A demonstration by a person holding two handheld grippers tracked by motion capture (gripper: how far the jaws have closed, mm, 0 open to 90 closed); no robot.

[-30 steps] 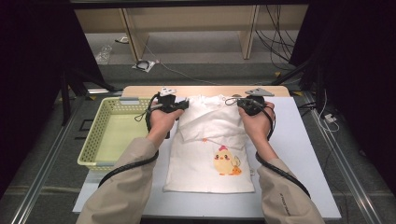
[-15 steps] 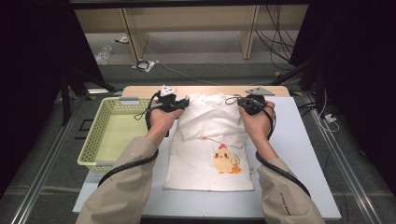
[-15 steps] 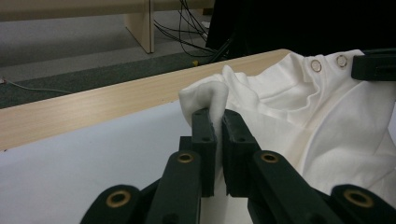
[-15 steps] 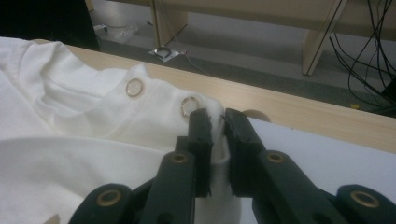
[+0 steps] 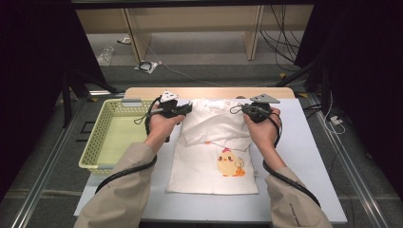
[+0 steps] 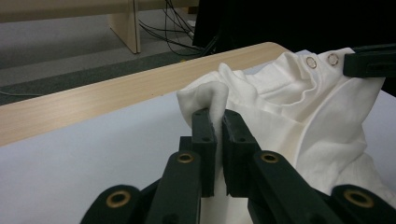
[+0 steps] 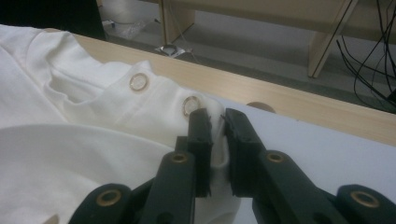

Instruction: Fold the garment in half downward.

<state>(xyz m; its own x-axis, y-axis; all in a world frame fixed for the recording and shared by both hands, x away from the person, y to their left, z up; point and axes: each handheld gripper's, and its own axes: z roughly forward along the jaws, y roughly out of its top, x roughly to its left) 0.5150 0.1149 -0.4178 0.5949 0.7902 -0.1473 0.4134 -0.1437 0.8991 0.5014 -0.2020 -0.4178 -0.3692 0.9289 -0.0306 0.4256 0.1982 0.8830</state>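
A small white shirt (image 5: pixel 214 152) with a yellow chick print lies on the white table, sleeves folded across its chest. My left gripper (image 5: pixel 186 109) is shut on the shirt's top left shoulder corner; in the left gripper view a fold of white cloth (image 6: pixel 205 95) is pinched between the black jaws (image 6: pixel 218 122). My right gripper (image 5: pixel 243 110) is shut on the top right shoulder corner. The right gripper view has cloth squeezed between its jaws (image 7: pixel 217 122), just beside two metal snap rings (image 7: pixel 139 82).
A pale green plastic basket (image 5: pixel 97 142) stands at the left of the table, touching the shirt's side. A wooden strip (image 5: pixel 209 92) runs along the table's far edge. Bare white table (image 5: pixel 299 152) lies to the right of the shirt.
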